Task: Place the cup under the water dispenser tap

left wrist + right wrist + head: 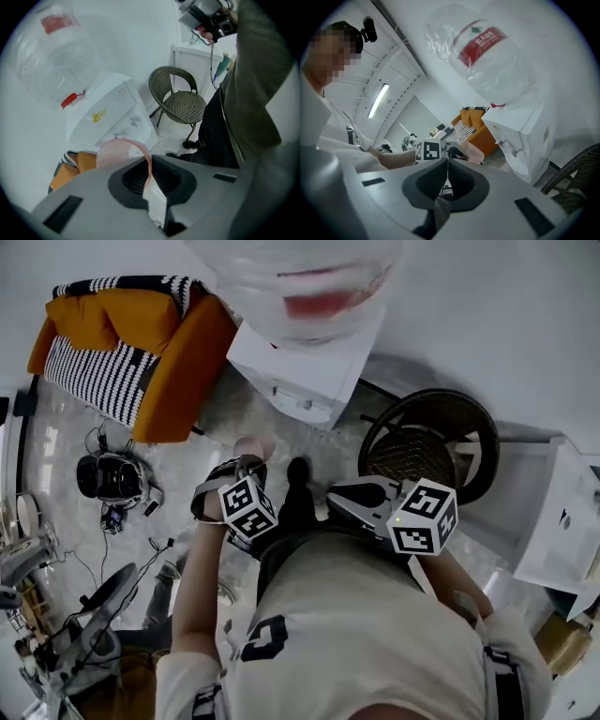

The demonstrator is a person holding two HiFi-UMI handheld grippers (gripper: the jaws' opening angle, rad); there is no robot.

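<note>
A pale pink cup (121, 153) is held by its rim, and my left gripper (149, 165) is shut on that rim. In the head view the cup (253, 447) sits just ahead of the left gripper (246, 468), short of the white water dispenser (302, 371). The dispenser (527, 133) carries a big clear bottle (487, 51), and its taps (506, 145) face the room. My right gripper (447, 161) is shut with nothing between its jaws, level beside the left one. It looks across at the cup (471, 153) and the dispenser.
A dark wicker chair (431, 439) stands right of the dispenser, close to my right gripper (362, 493). An orange sofa with a black-and-white throw (122, 343) is at the left. Cables and gear (112, 479) lie on the floor. A white cabinet (562, 521) is at the far right.
</note>
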